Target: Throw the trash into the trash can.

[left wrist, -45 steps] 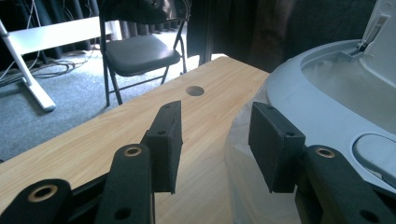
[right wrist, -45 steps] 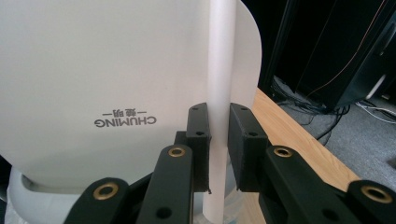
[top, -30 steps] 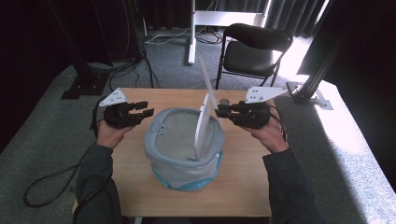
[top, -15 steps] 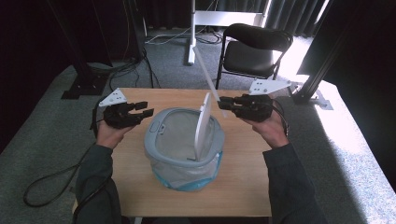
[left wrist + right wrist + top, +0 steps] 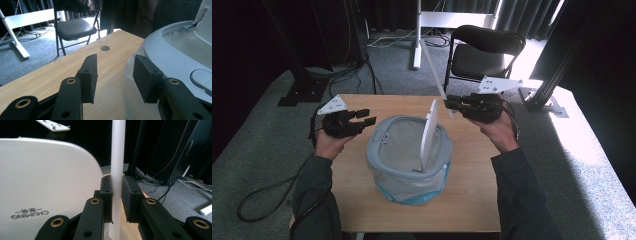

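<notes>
I am looking down on a light wooden table (image 5: pixel 362 185) standing on grey carpet, with dark curtains around the room. At the far left a black stand base sits on the floor with cables trailing from it. Beyond the far edge of the table are a white stand (image 5: pixel 417 30) and, to its right, a black folding chair (image 5: pixel 484 50). Bright light falls across the floor at the far right.

In the middle of the table sits a pale grey bin (image 5: pixel 407 155) with a clear liner bag; its white lid (image 5: pixel 428 132) stands up on edge over the right side of the opening.

My left forearm, in a dark sleeve, comes in from the near left, the hand raised just left of the bin. The left hand-held gripper (image 5: pixel 364 117) points right toward the bin's rim. In the left gripper view its jaws stand wide apart with nothing between them, released, the right-hand pad just beside the bag and the grey rim (image 5: pixel 175 62).

My right forearm comes in from the near right, the hand lifted past the far right of the bin. The right hand-held gripper (image 5: pixel 452 104) points left and is clenched on a thin white rod (image 5: pixel 117 170), which rises slanting toward the far left, just beside the lid's top edge. In the right gripper view both pads press the rod's sides.
</notes>
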